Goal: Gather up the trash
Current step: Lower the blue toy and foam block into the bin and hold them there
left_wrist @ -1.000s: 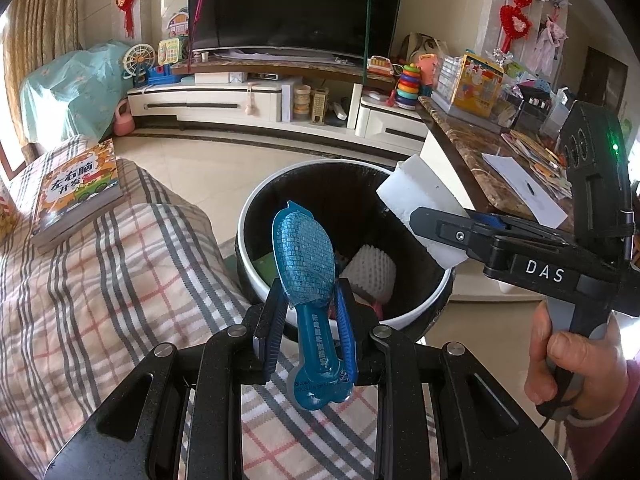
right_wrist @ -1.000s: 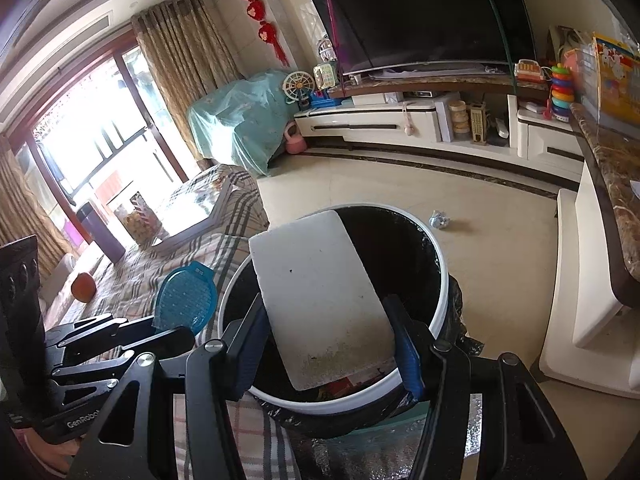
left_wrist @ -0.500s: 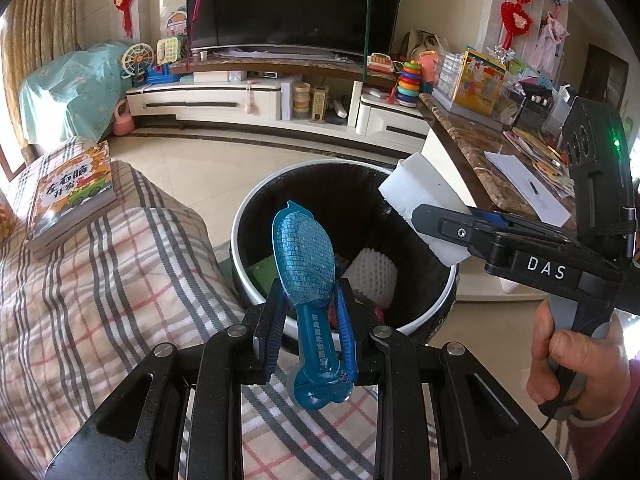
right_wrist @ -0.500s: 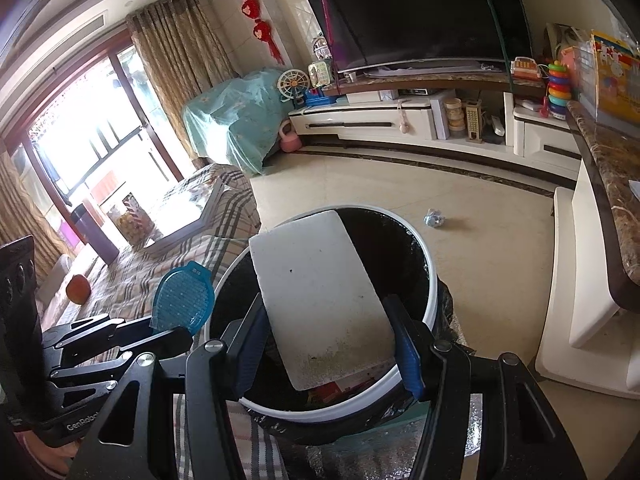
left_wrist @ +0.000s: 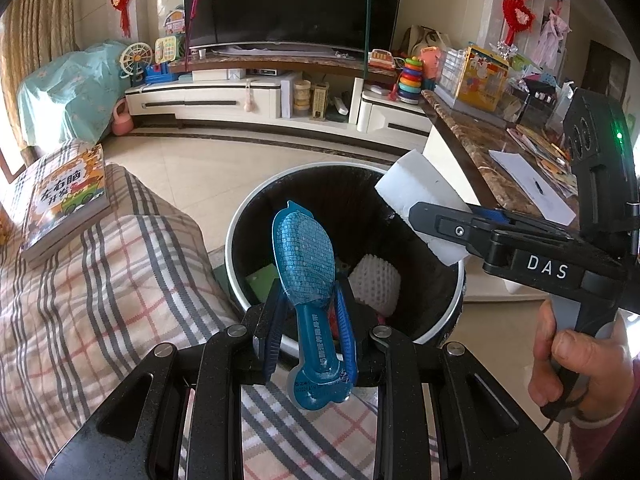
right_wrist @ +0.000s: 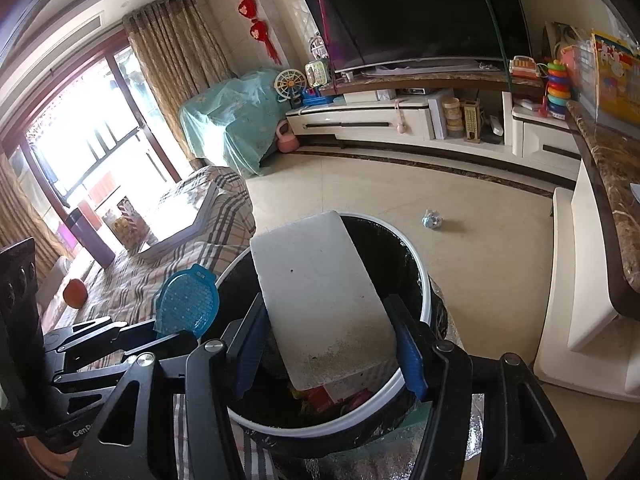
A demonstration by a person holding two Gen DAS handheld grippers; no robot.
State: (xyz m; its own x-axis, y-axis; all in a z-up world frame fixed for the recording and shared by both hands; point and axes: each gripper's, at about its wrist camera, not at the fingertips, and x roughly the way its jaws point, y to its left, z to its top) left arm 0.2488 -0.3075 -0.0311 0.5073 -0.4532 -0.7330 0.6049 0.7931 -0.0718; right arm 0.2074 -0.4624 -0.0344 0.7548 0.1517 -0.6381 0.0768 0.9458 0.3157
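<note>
Left wrist: ribbed blue plastic packet [left_wrist: 307, 280] above round bin [left_wrist: 256, 216].

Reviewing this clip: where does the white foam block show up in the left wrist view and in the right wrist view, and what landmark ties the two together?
Left wrist view: the white foam block sits right of centre, clamped in the right gripper, above the bin's right rim.
Right wrist view: the block fills the lower centre between the jaws, over the bin's mouth.
Shared landmark: the black trash bin with its white rim.
</note>
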